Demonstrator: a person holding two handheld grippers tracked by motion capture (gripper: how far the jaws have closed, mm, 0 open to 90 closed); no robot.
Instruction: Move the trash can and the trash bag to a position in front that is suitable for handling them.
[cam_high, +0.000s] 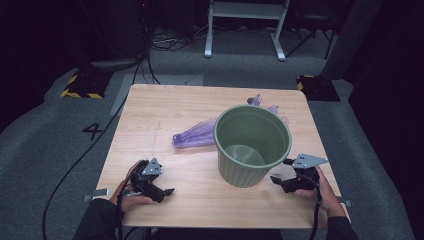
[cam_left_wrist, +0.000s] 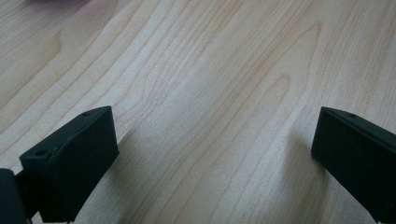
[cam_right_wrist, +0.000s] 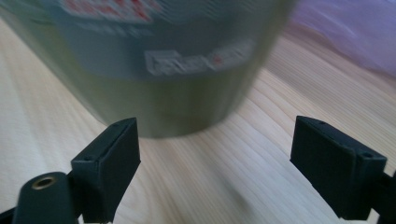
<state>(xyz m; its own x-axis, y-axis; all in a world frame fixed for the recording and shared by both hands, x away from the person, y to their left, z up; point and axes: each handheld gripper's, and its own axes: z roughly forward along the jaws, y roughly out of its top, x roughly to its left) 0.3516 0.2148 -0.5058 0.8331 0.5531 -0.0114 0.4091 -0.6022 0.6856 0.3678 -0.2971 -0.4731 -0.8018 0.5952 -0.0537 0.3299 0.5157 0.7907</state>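
My work surface is a square light-wood table (cam_high: 150, 125) on grey carpet (cam_high: 40, 150). At 12 o'clock stands a white metal frame (cam_high: 245, 20); at 10 o'clock, black cables (cam_high: 150, 55) and a yellow-black striped base (cam_high: 82, 85). The surroundings are dark.

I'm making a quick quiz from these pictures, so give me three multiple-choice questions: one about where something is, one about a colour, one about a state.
1. Where does the purple bag lie?
A. inside the bin
B. on the table behind the bin
C. on the floor

2. What colour is the bin?
A. green
B. red
C. white

3. How do the right gripper's jaws stand?
A. shut on the bin
C. shut on the bag
B. open

Answers:
1 B: the purple bag lies on the table, stretching out from behind the bin.
2 A: its ribbed wall is green.
3 B: the right gripper shows bare wood between its jaws.
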